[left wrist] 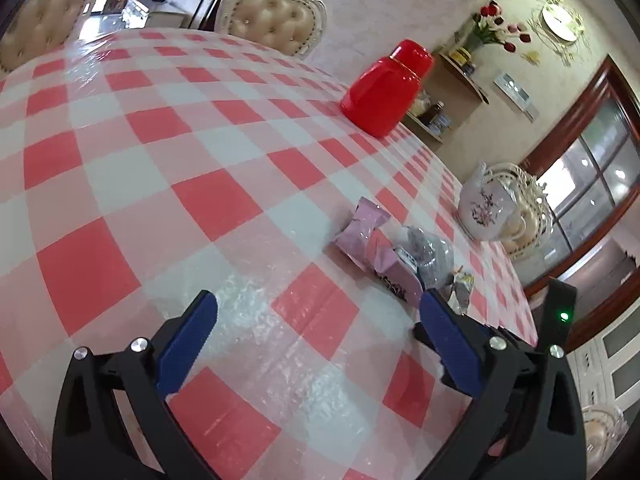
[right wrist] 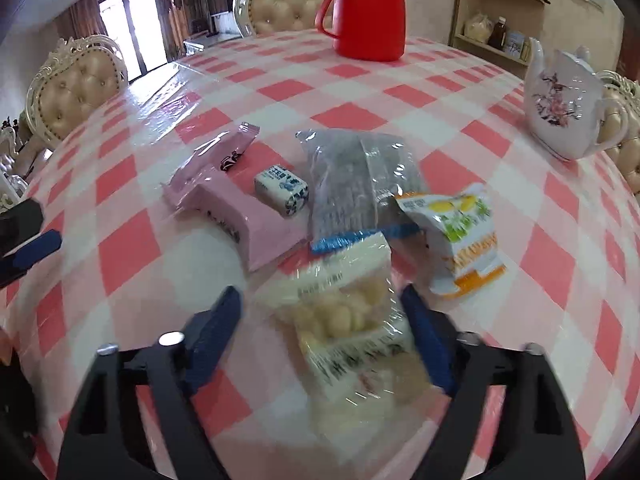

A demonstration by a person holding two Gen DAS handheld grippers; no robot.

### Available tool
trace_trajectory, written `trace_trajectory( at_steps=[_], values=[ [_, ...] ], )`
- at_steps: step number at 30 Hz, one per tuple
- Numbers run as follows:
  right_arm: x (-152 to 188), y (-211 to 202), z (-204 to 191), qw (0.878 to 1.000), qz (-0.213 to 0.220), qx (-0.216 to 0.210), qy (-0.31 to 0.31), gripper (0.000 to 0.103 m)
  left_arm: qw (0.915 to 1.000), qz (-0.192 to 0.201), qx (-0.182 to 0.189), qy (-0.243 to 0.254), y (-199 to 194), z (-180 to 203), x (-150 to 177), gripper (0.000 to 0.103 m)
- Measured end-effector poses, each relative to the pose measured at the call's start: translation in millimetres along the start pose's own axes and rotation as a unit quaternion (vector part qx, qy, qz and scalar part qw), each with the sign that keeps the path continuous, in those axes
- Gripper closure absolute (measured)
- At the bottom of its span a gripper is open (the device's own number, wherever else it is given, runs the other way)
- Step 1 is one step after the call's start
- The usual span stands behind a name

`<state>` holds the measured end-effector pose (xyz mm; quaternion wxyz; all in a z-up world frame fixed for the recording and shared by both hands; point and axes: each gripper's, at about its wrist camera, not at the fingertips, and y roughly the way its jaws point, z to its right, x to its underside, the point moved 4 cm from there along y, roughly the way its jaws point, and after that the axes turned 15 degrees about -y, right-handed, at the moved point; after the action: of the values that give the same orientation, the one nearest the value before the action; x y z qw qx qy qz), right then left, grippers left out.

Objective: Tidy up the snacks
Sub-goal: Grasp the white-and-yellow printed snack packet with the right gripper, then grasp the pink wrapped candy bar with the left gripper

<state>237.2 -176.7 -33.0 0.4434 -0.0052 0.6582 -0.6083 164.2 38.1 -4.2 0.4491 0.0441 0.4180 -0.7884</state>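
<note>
The right gripper (right wrist: 320, 304) has its blue fingers (right wrist: 218, 328) spread wide, one on each side of the clear bag of pale puffs (right wrist: 340, 320). The bag lies flat on the checked counter (right wrist: 132, 248). It looks blurry, so I cannot tell if the fingers touch it yet. I think the step now is to grab this bag.

To do it well, bring the fingers low so they close on the middle of the bag, not just on the thin edge. Squeeze softly. The puffs inside would likely crush if pressed hard. The wrap is shiny and may slip, so hold the fat part.

The other snacks sit just behind the puff bag. The yellow and green packet (right wrist: 460, 236) is behind it on the right, very near. The grey see-through bag (right wrist: 352, 180) is right behind it, and its blue end seems to touch the puff bag. So lift straight up first, or the grey bag may get dragged along. The pink packet (right wrist: 236, 208) and the small white and blue candy (right wrist: 282, 190) lie behind the puff bag on the left.

The left gripper (left wrist: 316, 312) hangs over bare counter with its fingers spread and nothing in them. It is off to the left of the puff bag, so it is not in the way.

The red jug (right wrist: 368, 12) and the white teapot (right wrist: 564, 104) stand far behind the puff bag.
</note>
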Motion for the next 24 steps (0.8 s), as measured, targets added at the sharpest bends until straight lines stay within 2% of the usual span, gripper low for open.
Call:
trace_trajectory(
  at_steps=[1,2,8,12,13,15,16,19,21,24],
  values=[
    [4.4,-6.6,-0.2,1.0,0.004,0.002,0.005,0.059,1.0,0.002,-0.003,0.004,0.4,0.2,-0.4,0.002],
    [8.9,-11.8,-0.7,1.0,0.006,0.002,0.013,0.06,0.9999,0.001,-0.004,0.009,0.7,0.9,0.0,0.002],
    [42.2,-47.3,-18.6,0.996,0.022,0.026,0.079,0.061,0.996,-0.023,-0.008,0.085,7.8,19.1,20.6,0.002],
    [66.7,-79.2,-38.6,0.986,0.063,0.007,0.154,0.061,0.9908,-0.015,0.0,0.134,11.6,37.9,25.4,0.002],
    [72.4,-85.4,-46.0,0.984,0.071,0.003,0.166,0.061,0.9889,-0.023,0.006,0.147,18.3,43.7,23.7,0.002],
    [76.7,-92.0,-57.4,0.982,0.08,-0.007,0.174,0.061,0.9861,-0.022,-0.006,0.165,34.1,51.5,16.9,0.002],
    [76.5,-94.0,-59.7,0.981,0.083,-0.008,0.176,0.061,0.9864,-0.019,-0.017,0.162,45.1,55.2,8.8,0.002],
    [75.1,-97.9,-61.5,0.98,0.091,-0.011,0.179,0.061,0.9911,-0.024,-0.016,0.13,71.5,65.2,-18.1,0.002],
    [75.8,-96.5,-57.5,0.978,0.085,-0.008,0.19,0.061,0.9904,-0.02,-0.027,0.134,85.3,72.0,-30.1,0.002],
    [74.4,-98.9,-55.9,0.977,0.088,-0.005,0.194,0.061,0.9844,-0.019,-0.069,0.161,109.2,79.1,-39.6,0.002]
  ],
)
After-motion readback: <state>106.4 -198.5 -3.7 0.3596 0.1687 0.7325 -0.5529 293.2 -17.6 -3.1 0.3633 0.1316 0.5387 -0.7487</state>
